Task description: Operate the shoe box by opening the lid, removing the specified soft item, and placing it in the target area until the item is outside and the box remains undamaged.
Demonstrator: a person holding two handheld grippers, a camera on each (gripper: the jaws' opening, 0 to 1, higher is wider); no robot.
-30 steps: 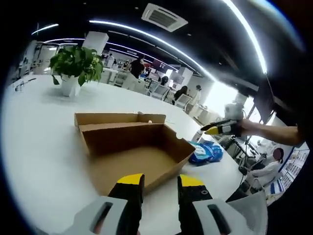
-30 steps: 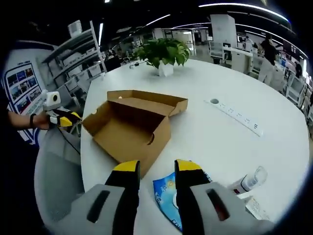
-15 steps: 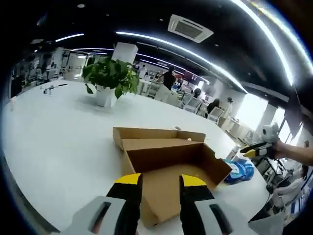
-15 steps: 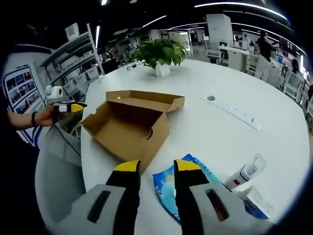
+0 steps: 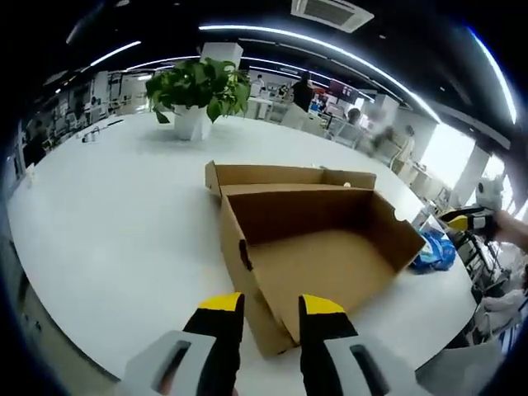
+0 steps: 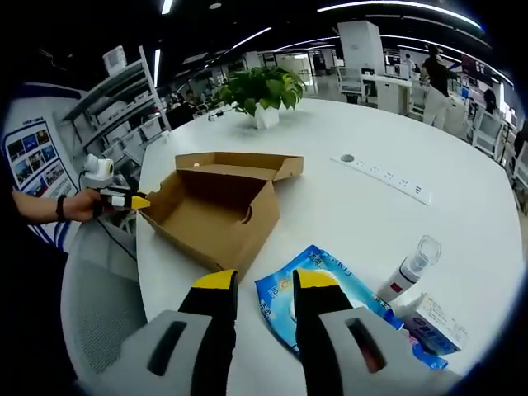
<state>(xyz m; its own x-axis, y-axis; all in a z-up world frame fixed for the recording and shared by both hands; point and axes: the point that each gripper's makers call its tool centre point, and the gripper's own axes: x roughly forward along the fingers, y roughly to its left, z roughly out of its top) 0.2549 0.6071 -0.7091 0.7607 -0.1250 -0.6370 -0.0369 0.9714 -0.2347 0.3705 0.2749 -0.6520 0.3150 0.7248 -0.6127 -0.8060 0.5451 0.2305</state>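
Note:
The brown cardboard shoe box point(image 5: 318, 247) lies open on the white table, its lid point(image 5: 289, 176) folded back at the far side and its inside bare. My left gripper point(image 5: 272, 307) hovers over the box's near corner, open with nothing between its jaws. The blue soft pack point(image 5: 433, 252) lies on the table past the box's right end. My right gripper point(image 5: 466, 221) shows at the right edge, held by a hand. In the right gripper view my right gripper point(image 6: 266, 282) is open just above the blue soft pack point(image 6: 322, 293), the box point(image 6: 219, 206) lies beyond, and my left gripper point(image 6: 115, 198) is at its left.
A potted plant point(image 5: 198, 91) stands at the table's far side. A small bottle point(image 6: 408, 276) and a white carton point(image 6: 429, 326) lie right of the pack. A power strip point(image 6: 384, 173) runs along the table. A grey chair point(image 6: 99, 313) sits by the table edge.
The left gripper has moved in closer over the box, which now looks larger. The right gripper has drawn back, bringing the whole pack, the bottle and the carton into view.

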